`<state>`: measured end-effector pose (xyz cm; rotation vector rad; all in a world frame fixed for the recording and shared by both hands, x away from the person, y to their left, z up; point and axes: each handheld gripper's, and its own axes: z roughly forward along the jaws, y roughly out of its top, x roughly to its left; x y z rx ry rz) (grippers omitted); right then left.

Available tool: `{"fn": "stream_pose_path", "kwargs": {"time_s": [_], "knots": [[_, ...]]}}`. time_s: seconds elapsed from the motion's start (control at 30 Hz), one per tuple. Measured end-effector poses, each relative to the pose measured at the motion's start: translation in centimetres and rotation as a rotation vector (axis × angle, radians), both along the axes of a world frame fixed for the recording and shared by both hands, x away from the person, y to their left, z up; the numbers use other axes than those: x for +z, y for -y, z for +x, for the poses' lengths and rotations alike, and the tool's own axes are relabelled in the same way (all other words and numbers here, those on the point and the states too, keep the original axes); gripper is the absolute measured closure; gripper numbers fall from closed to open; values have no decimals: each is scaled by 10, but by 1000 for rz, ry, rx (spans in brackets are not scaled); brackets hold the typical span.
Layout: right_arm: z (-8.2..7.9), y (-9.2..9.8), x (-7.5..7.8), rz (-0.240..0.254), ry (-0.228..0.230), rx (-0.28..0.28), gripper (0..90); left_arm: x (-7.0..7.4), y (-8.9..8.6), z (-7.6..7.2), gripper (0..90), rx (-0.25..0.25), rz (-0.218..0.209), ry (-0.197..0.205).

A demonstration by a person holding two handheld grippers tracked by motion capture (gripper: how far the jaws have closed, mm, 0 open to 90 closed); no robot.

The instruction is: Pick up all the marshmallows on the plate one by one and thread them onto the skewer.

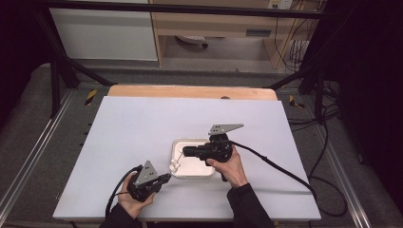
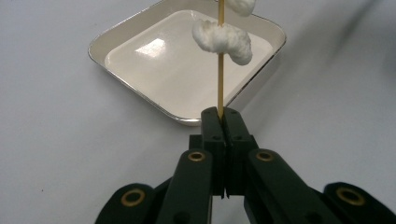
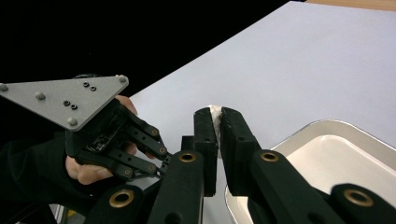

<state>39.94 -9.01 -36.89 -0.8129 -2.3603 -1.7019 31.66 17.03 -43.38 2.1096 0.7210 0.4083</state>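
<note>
Holding a thin wooden stick (image 2: 220,84) tight, the left claw (image 2: 226,112) has its jaws pressed together on the stick's bottom end. A white fluffy lump (image 2: 223,39) sits partway up the stick, and a second lump (image 2: 243,5) above it is cut off at 12 o'clock in the left gripper view, so the stick's tip is out of sight there. The right claw (image 3: 215,122) is nearly closed on a bit of white fluff (image 3: 215,114); most of that piece is hidden between the jaws, so it may be one of the lumps on the stick. From above, stick and lumps (image 1: 175,164) are tiny and hard to make out, at the white tray (image 2: 140,42)'s 9 o'clock edge. The tray lies near the middle of the bench (image 1: 142,128), toward 6 o'clock. Both hands come in from 6 o'clock. The bench has wide bare room at 9, 12 and 3 o'clock, and its front edge runs close under the left hand (image 1: 133,202).
</note>
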Motion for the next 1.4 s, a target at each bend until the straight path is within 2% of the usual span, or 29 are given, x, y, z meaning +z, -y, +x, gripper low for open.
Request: {"fn": "stream_pose_path", "kwargs": {"time_s": [0.5, 1.13, 1.17, 1.2, 1.23, 1.3, 1.33, 1.4], "knots": [[-2, -3, -4, -7, -2, 16, 860, 0, 0, 0, 897, 19, 12, -3], [-3, -5, -9, -16, -9, 14, 860, 0, 1, 0, 897, 12, 6, -1], [-3, -6, -10, -17, -9, 17, 860, 2, 1, -1, 897, 2, -22, 9], [-3, -8, -12, -41, -29, 41, 858, 7, 2, -1, 897, 1, -30, 12], [-4, -13, -19, -70, -40, 67, 857, 9, 6, -3, 897, 19, 31, 59], [-6, -16, -24, -54, -25, 52, 858, 5, 4, -1, 897, 25, -2, 29], [-5, -17, -25, -52, -26, 57, 857, 5, 3, -1, 897, 22, -1, 27], [-5, -16, -25, -37, -25, 59, 853, 6, 1, 0, 897, 14, -26, 19]]}}
